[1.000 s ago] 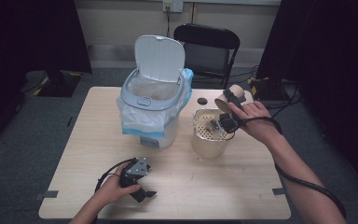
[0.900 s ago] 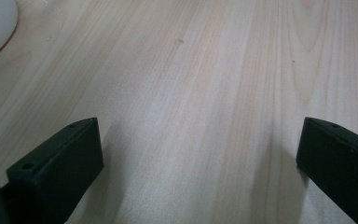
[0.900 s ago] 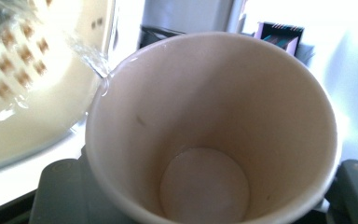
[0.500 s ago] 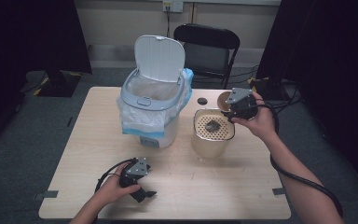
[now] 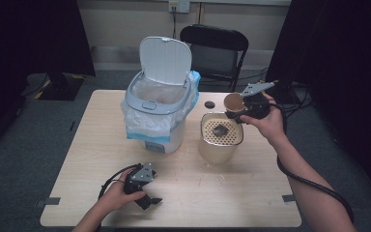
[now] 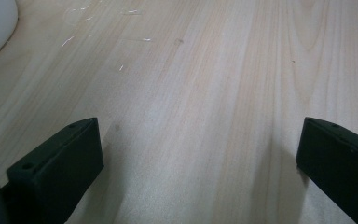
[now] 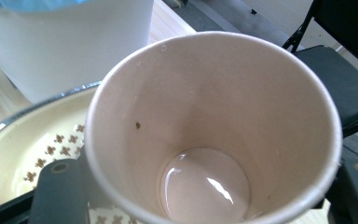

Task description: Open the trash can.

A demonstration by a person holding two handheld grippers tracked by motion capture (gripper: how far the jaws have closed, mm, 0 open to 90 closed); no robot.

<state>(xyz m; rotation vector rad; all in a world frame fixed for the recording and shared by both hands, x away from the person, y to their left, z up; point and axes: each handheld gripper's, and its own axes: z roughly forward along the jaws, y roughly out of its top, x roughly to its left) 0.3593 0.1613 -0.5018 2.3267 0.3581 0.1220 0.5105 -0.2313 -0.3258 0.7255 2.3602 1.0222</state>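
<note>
Cup (image 5: 234, 102) sat tipped in my right claw (image 5: 244, 112), which pinched its sides, just past the far right rim of the strainer pot (image 5: 207, 126). My left claw (image 5: 147, 198) rested spread on the table (image 5: 251, 193).

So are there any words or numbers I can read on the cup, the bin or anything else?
No readable words or numbers.
Paper cup: plain inside, no print in sight.
White bin: a small grey panel low on its front, too small and blurred to read.
Strainer pot: a pattern of small holes, no letters.
Table: bare wood grain, no label.
</note>
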